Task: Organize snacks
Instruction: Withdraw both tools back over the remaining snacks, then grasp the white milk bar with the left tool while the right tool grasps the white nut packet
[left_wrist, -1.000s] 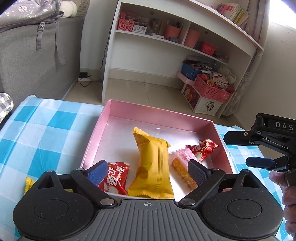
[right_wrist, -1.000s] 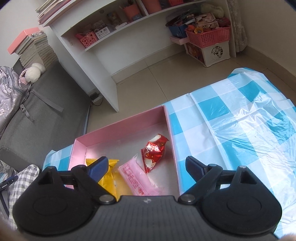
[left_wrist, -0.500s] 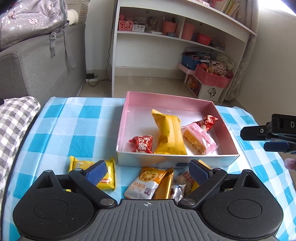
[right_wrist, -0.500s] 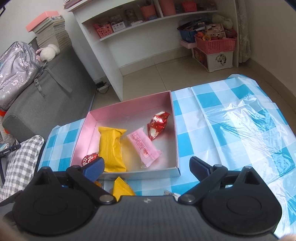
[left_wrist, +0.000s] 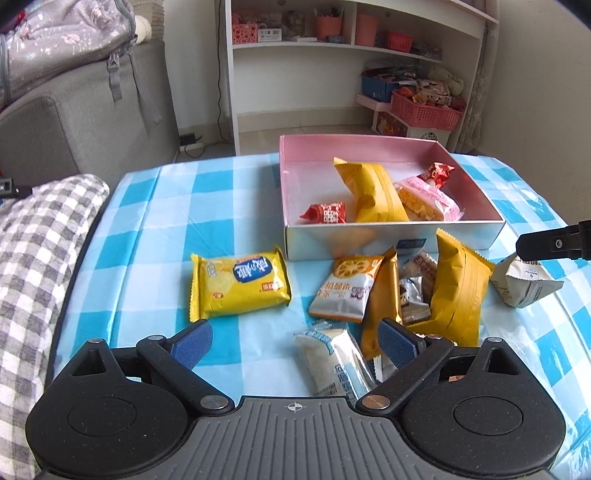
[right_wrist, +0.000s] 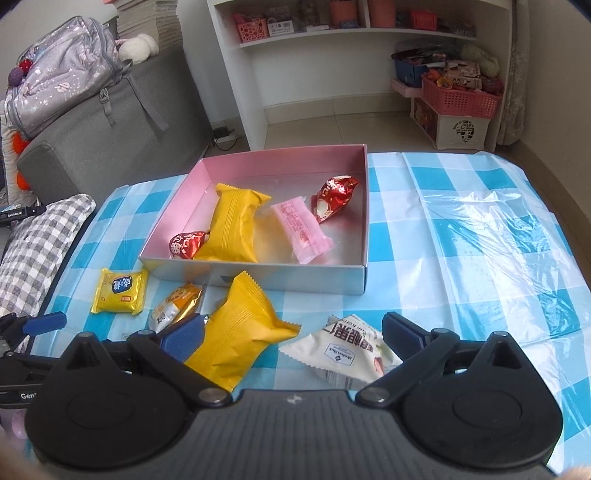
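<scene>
A pink box (left_wrist: 406, 142) (right_wrist: 280, 158) on the checked table holds a yellow pack (left_wrist: 376, 192), a pink pack (left_wrist: 428, 197) and two red candies (left_wrist: 325, 214). Loose snacks lie in front of it: a flat yellow packet (left_wrist: 240, 282), a white-orange packet (left_wrist: 347, 286), a yellow pack (left_wrist: 458, 284) (right_wrist: 240, 325), a white packet (left_wrist: 528, 280) (right_wrist: 351, 350) and a white-blue bar (left_wrist: 332, 362). My left gripper (left_wrist: 295, 341) is open and empty over the white-blue bar. My right gripper (right_wrist: 291, 336) is open and empty, its fingers either side of the yellow pack and white packet.
A blue-white checked cloth (right_wrist: 480, 229) covers the table. A grey sofa with a backpack (right_wrist: 66, 62) stands at the left, a grey checked fabric (left_wrist: 33, 236) lies at the left table edge. A white shelf (left_wrist: 332, 40) and pink baskets (right_wrist: 458, 96) stand behind.
Both grippers have pulled back from over the pink box toward the table's near side and stayed open. The loose snacks in front of the box have come into view.
</scene>
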